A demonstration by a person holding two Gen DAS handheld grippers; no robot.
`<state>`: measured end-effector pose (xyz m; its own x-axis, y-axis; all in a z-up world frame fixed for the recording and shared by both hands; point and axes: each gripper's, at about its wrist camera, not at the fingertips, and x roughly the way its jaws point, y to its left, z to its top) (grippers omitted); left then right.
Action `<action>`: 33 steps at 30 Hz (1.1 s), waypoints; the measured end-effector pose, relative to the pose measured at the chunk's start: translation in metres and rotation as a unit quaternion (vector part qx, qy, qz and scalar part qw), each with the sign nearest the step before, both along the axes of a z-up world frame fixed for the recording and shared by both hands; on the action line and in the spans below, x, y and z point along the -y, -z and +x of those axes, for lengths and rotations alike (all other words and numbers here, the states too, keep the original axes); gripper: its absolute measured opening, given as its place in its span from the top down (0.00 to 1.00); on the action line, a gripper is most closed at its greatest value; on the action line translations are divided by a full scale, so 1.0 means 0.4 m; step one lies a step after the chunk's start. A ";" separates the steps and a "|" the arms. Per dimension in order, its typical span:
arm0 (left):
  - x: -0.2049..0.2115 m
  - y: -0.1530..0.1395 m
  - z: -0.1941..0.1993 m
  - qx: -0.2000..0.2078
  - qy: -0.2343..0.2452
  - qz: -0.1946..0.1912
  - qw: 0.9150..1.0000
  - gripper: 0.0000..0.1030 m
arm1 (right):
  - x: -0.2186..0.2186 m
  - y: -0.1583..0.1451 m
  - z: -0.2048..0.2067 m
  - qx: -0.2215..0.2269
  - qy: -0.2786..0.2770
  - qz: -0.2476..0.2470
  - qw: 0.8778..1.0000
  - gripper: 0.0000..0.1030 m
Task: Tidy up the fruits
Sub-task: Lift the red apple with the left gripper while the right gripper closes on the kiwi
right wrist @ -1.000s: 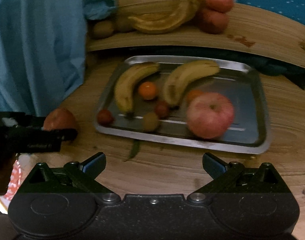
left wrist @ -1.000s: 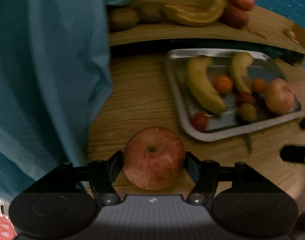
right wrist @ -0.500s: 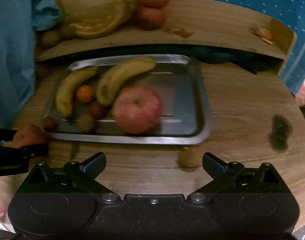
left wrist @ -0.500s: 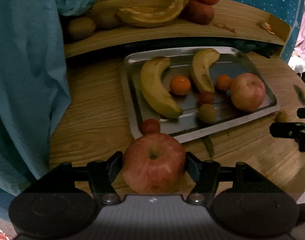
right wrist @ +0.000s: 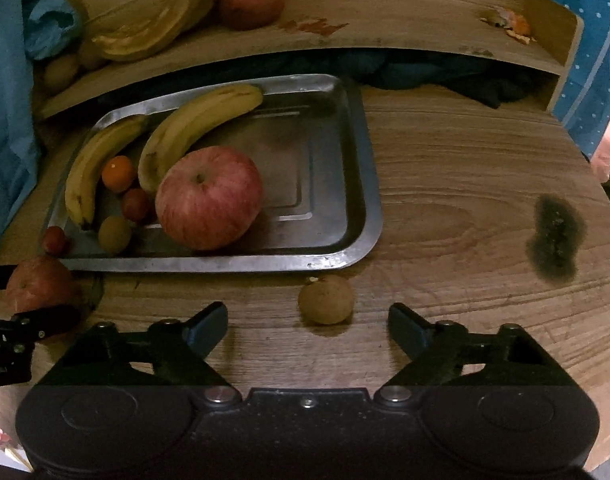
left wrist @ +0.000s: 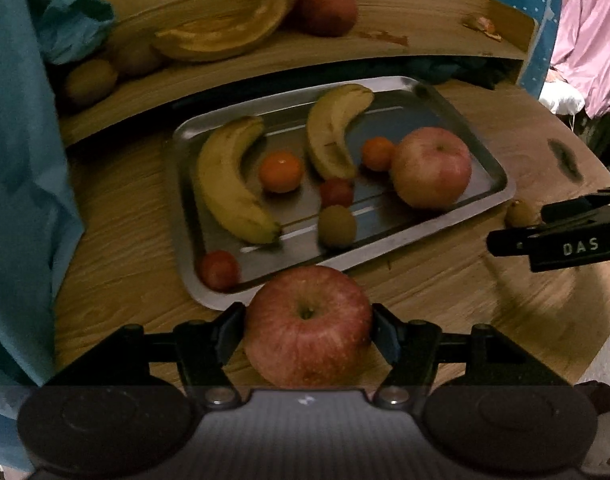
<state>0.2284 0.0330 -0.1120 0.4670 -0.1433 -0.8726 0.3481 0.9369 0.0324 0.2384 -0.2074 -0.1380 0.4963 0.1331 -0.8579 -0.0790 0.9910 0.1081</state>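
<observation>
Red apple (left wrist: pixel 307 326) sits clamped in your left gripper (left wrist: pixel 307 330) just short of the steel tray's (right wrist: pixel 367 184) near rim, while your right gripper (right wrist: pixel 307 322) hangs wide open around a small brown fruit (right wrist: pixel 325 299) on the wooden table (right wrist: pixel 457 184).

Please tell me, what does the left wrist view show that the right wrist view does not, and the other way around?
Only the left wrist view shows the second small orange beside the tray apple, and the stem end of the held apple in the left hand-held gripper.

Only the right wrist view shows the open right hand-held gripper facing the small brown fruit, and the tray's bare right half.

Both show the metal tray with two bananas.
</observation>
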 end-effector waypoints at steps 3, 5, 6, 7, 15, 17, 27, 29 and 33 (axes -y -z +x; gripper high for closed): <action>0.010 0.002 0.001 0.001 0.001 0.002 1.000 0.31 | 0.000 0.003 0.002 0.002 -0.007 0.001 1.000 0.18; 0.011 0.002 0.002 0.000 -0.002 0.004 1.000 0.31 | 0.002 0.003 0.003 0.004 -0.010 0.003 1.000 0.19; 0.012 0.003 0.002 0.000 -0.003 0.005 1.000 0.31 | 0.003 0.004 0.004 0.006 -0.011 0.003 1.000 0.20; 0.013 0.003 0.003 -0.001 -0.003 0.005 1.000 0.31 | 0.004 0.004 0.004 0.007 -0.012 0.004 1.000 0.20; 0.010 0.013 -0.009 -0.013 -0.004 0.010 1.000 0.31 | -0.007 0.000 0.004 0.011 -0.029 0.010 0.999 0.25; 0.010 0.016 -0.009 -0.017 -0.002 0.010 1.000 0.31 | -0.014 0.000 0.002 0.011 -0.035 0.011 0.999 0.25; 0.011 0.018 -0.023 -0.022 0.010 0.021 0.999 0.31 | -0.027 0.000 -0.002 0.018 -0.037 0.015 0.999 0.27; 0.010 0.019 -0.024 -0.022 0.014 0.022 0.999 0.31 | -0.030 0.000 -0.004 0.020 -0.040 0.015 0.999 0.27; 0.010 0.019 -0.025 -0.023 0.017 0.023 0.999 0.32 | -0.035 -0.002 -0.006 0.021 -0.040 0.016 0.999 0.32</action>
<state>0.2185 0.0289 -0.1196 0.4226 -0.1181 -0.8986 0.3813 0.9226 0.0581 0.2358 -0.1932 -0.1373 0.5183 0.2004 -0.8314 -0.1626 0.9775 0.1342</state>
